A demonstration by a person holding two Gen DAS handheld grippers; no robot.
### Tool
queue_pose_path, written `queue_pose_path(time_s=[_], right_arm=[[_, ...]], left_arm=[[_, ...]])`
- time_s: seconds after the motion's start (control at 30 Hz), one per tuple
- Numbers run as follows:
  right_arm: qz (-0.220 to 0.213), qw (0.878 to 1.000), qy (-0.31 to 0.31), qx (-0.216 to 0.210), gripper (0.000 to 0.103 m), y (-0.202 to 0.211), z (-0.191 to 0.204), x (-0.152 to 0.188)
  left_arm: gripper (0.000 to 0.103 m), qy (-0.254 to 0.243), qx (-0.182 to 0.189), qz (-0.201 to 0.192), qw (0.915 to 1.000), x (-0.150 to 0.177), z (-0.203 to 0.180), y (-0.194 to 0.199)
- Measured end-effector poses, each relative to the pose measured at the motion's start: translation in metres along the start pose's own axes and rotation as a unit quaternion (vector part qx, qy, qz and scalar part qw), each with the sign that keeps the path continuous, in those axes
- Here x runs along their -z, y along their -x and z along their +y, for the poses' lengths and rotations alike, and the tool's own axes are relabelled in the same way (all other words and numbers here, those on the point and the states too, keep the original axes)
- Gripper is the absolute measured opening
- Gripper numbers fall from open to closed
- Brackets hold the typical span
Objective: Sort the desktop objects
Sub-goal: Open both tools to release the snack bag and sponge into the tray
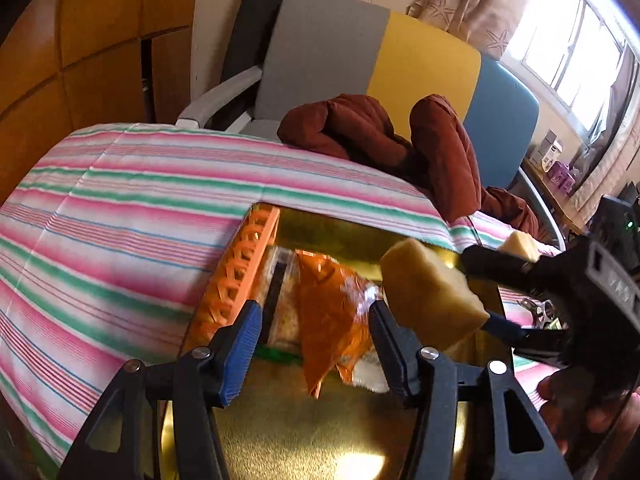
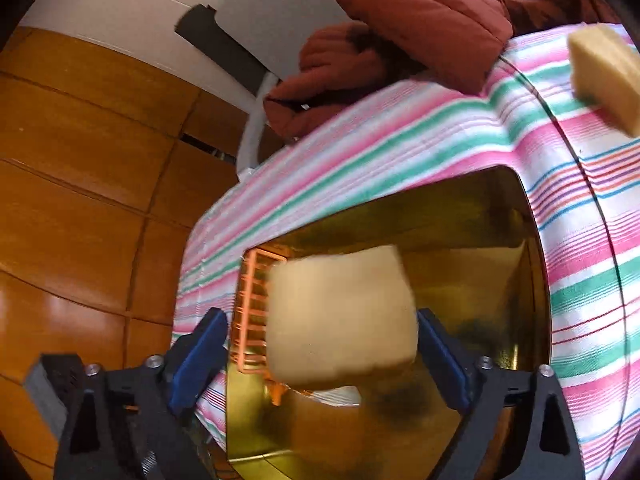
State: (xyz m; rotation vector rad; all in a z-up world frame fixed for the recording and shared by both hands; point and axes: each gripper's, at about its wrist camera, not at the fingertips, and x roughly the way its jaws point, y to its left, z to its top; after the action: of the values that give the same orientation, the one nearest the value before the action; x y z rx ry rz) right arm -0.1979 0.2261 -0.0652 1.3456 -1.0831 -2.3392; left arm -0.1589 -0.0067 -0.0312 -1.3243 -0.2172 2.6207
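Observation:
An open gold tin (image 1: 320,440) (image 2: 480,260) sits on the striped tablecloth (image 1: 120,208). Inside it lie an orange plastic basket (image 1: 240,272) (image 2: 252,312), a clear cracker packet (image 1: 280,304) and an orange snack packet (image 1: 328,320). My left gripper (image 1: 316,344) hangs over the tin with the orange packet between its open jaws; the left pad stands clear of it. A blurred yellow sponge (image 1: 428,292) (image 2: 340,316) is between the wide jaws of my right gripper (image 2: 320,352) (image 1: 476,290) above the tin, with a gap at its left side. A second sponge (image 2: 604,76) (image 1: 520,244) lies on the cloth.
A red-brown jacket (image 1: 372,128) (image 2: 400,32) is heaped at the table's far edge against grey, yellow and blue chair backs (image 1: 320,48). A bunch of keys (image 1: 536,312) lies to the right of the tin. A hand (image 1: 568,404) shows at lower right. Wooden panels (image 2: 80,200) fill the left.

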Motion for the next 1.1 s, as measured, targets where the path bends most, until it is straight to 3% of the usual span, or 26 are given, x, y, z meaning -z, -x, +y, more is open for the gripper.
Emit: queue_pose_path(time_s=[0.07,0.13,0.17,0.2,0.27,0.3,0.53,0.63,0.77,0.97,1.1], right_arm=[[-0.004,1.0,0.003,0.005,0.094,0.006,0.002,0.002],[-0.001,1.0,0.002,0.014,0.082,0.012,0.001,0.005],[0.006,1.0,0.0,0.013,0.071,0.012,-0.001,0.005],[0.012,1.0,0.0,0.013,0.066,0.01,-0.002,0.005],[0.023,0.999,0.009,0.042,0.044,0.001,-0.005,0.003],[0.021,0.999,0.009,0.049,0.041,-0.001,-0.006,0.003],[0.02,0.997,0.042,0.055,0.041,-0.028,0.001,-0.006],[0.026,0.998,0.039,0.034,0.053,-0.026,-0.001,-0.007],[0.009,1.0,0.02,-0.008,0.061,0.006,-0.01,0.0],[-0.016,0.999,0.043,0.007,0.069,0.058,-0.019,0.014],[-0.017,0.997,0.075,0.031,0.07,0.089,-0.033,0.028]], left_arm=[[0.056,0.006,0.0,0.001,1.0,0.005,0.001,0.001],[0.055,0.009,0.007,0.007,0.9999,0.01,0.001,0.001],[0.055,0.01,0.011,0.006,0.9999,0.012,-0.001,0.001],[0.055,0.006,0.012,0.007,0.9999,0.016,-0.003,0.001],[0.055,-0.007,0.013,0.019,0.9997,0.021,-0.009,0.0],[0.054,-0.014,0.014,0.021,0.9996,0.025,-0.012,-0.001],[0.054,-0.027,0.004,0.037,0.9989,0.031,-0.021,-0.007],[0.054,-0.038,-0.013,0.049,0.998,0.029,-0.024,-0.016],[0.053,-0.012,-0.001,0.038,0.9992,0.027,-0.024,-0.01],[0.055,-0.015,0.013,0.025,0.9995,0.03,-0.042,0.004],[0.055,-0.008,0.042,0.026,0.9987,0.039,-0.06,0.014]])
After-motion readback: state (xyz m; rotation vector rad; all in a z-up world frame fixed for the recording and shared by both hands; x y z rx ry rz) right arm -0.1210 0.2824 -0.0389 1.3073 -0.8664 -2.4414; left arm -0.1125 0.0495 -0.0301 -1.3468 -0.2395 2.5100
